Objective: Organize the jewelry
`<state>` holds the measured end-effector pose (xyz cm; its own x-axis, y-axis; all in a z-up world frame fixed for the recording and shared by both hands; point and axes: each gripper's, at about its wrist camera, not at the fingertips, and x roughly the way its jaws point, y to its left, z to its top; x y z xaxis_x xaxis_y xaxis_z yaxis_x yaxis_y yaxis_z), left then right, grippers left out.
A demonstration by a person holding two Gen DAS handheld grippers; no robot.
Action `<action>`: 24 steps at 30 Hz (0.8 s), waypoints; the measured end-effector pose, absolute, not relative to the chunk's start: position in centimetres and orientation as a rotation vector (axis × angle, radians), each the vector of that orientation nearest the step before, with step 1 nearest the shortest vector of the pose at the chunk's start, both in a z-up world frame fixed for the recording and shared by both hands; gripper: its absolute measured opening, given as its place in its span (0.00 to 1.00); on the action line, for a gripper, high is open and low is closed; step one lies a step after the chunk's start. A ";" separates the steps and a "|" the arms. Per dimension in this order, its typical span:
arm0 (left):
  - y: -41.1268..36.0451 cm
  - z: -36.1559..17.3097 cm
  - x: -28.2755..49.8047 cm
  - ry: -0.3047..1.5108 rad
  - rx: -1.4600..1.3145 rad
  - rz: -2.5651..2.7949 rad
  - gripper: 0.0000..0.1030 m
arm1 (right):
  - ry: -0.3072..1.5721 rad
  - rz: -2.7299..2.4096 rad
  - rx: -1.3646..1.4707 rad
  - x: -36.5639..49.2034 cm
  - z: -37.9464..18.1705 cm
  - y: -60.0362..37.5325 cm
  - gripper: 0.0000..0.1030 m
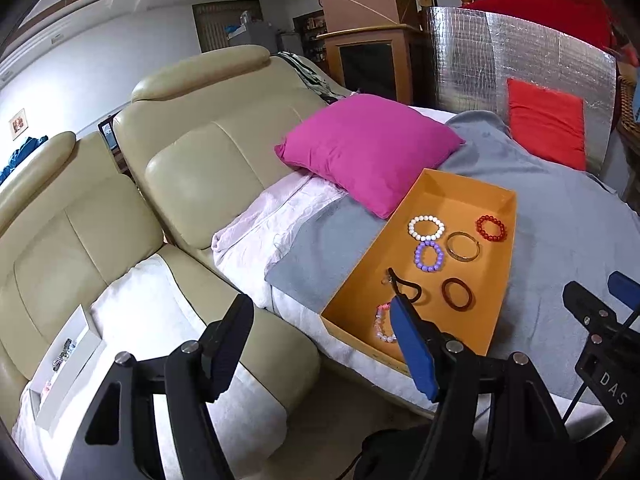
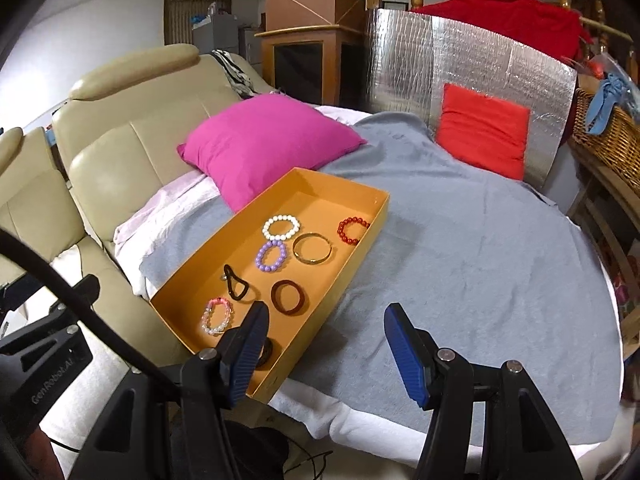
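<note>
An orange tray (image 1: pixel 460 192) (image 2: pixel 320 182) lies on a grey blanket and holds several bracelets: white beads (image 1: pixel 426 227) (image 2: pixel 281 227), purple beads (image 1: pixel 429 255) (image 2: pixel 271 255), a gold bangle (image 1: pixel 463 245) (image 2: pixel 312 248), red beads (image 1: pixel 491 227) (image 2: pixel 352 230), a brown bangle (image 1: pixel 456 294) (image 2: pixel 288 296), a black cord (image 1: pixel 408 286) (image 2: pixel 236 283) and pink beads (image 1: pixel 382 324) (image 2: pixel 218 315). My left gripper (image 1: pixel 320 344) is open and empty, left of the tray's near end. My right gripper (image 2: pixel 326 350) is open and empty over the tray's near right edge.
A white box (image 1: pixel 64 364) with jewelry in it sits on the beige sofa seat at the left. A magenta cushion (image 1: pixel 368 148) (image 2: pixel 268 140) lies behind the tray. A red cushion (image 2: pixel 482 132) leans on a silver foil panel. A wicker basket (image 2: pixel 612 136) stands at the right.
</note>
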<state>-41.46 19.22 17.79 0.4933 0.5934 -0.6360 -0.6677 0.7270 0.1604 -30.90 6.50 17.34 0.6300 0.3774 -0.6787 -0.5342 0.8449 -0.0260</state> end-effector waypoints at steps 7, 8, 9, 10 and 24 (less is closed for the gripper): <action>18.9 17.4 -41.3 0.735 -0.110 0.768 0.69 | 0.709 0.522 -0.245 -31.3 17.6 6.6 0.63; 18.9 17.3 -41.2 0.736 -0.112 0.769 0.69 | 0.709 0.523 -0.247 -31.3 17.5 6.5 0.63; 19.0 17.3 -41.2 0.738 -0.112 0.769 0.69 | 0.710 0.526 -0.248 -31.3 17.6 6.5 0.63; 19.0 17.2 -41.1 0.740 -0.112 0.769 0.69 | 0.711 0.526 -0.246 -31.3 17.6 6.4 0.63; 19.0 17.3 -41.1 0.746 -0.117 0.774 0.69 | 0.702 0.524 -0.243 -31.2 17.9 6.1 0.63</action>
